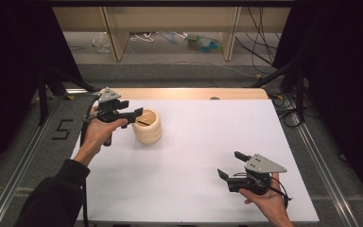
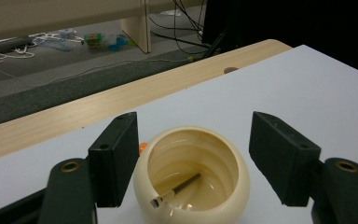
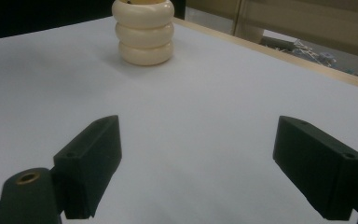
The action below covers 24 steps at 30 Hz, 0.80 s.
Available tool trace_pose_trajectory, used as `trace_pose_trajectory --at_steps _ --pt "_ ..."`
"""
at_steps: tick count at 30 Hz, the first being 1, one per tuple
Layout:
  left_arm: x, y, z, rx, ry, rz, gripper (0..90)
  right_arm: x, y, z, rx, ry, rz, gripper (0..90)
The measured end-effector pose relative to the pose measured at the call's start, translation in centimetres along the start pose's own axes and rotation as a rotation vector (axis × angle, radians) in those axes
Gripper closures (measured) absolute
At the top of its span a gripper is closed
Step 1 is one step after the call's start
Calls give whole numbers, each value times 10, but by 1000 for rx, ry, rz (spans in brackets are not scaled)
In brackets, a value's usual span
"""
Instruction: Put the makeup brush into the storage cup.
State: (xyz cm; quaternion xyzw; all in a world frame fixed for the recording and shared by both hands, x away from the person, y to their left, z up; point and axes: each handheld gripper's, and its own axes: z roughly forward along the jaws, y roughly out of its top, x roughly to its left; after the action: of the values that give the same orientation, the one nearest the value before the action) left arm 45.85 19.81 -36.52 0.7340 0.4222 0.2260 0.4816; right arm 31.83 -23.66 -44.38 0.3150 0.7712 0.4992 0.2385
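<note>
floor marking (image 1: 64, 128) — reads "5"

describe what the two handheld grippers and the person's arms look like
Both the left gripper and right gripper are black, each topped by a grey three-cornered plate with small holes. Their fingers are blocky black pads on arms with brass-ringed pivots. A black cable trails from each. The left arm wears a dark sleeve.

Only the cream pot (image 1: 147, 126) stands on the white bench (image 1: 208, 142), near its left side; everywhere else lies open.
</note>
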Motion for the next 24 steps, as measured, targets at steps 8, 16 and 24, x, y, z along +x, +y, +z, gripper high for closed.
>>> trace_pose_trajectory --at_steps 8,16,24 --pt "-3 -2 -15 -49 -24 -22 308 0 0 0 0 -1 1 163" --pt "-9 -13 -30 -81 -62 -21 287 0 0 -1 5 -2 -1 163" --pt "-12 -27 -41 -121 -101 -31 269 0 1 -1 20 -3 4 163"
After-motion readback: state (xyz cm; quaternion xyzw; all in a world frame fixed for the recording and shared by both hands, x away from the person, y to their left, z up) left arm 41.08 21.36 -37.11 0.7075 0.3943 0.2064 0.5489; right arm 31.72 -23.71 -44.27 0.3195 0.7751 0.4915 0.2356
